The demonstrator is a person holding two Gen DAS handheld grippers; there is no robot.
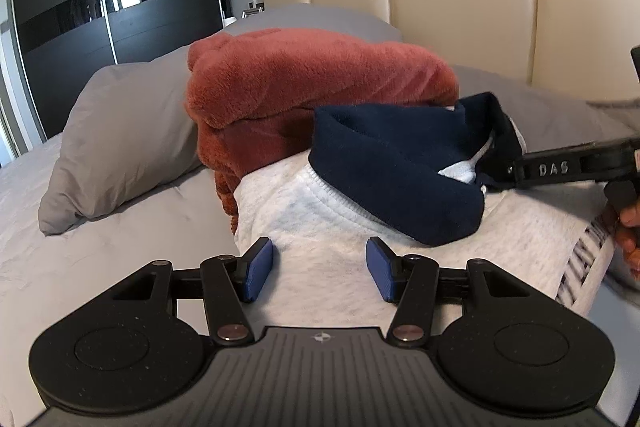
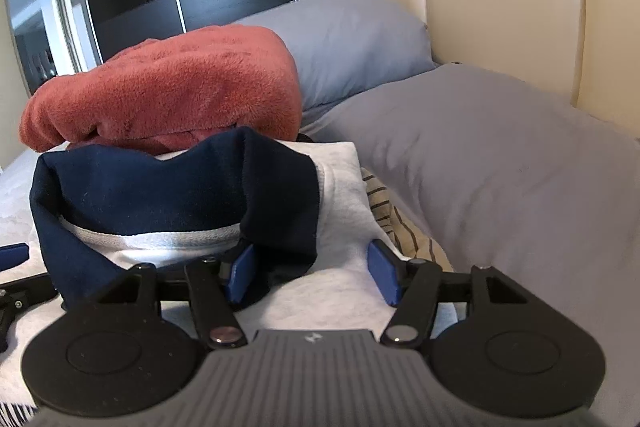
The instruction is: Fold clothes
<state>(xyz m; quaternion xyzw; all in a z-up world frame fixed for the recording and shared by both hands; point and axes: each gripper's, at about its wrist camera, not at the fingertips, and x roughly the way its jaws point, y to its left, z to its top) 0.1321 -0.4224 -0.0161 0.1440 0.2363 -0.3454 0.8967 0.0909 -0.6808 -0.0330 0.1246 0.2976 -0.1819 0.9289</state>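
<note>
From my left wrist view, my left gripper (image 1: 320, 269) hangs with its blue pads spread apart, holding nothing, just above the grey body of the hoodie (image 1: 320, 223). The hoodie lies on the bed (image 1: 120, 267), its navy hood (image 1: 400, 163) bunched in a loose roll near the headboard end, touching the rust-red blanket (image 1: 304, 87) stacked behind it. I judge the hood needs flattening or tucking, so I should pinch only the outer layer at an edge and pull evenly with both sides.

From my right wrist view, my right gripper (image 2: 312, 273) is also spread, its left pad tucked against the hood's navy edge (image 2: 280, 227), its right pad over grey fabric; nothing is clamped. The hoodie is soft fleece, light grey with a navy hood and white lining showing. A striped cloth (image 2: 400, 223) peeks out beside it, against the grey pillow (image 2: 500, 167).
</note>
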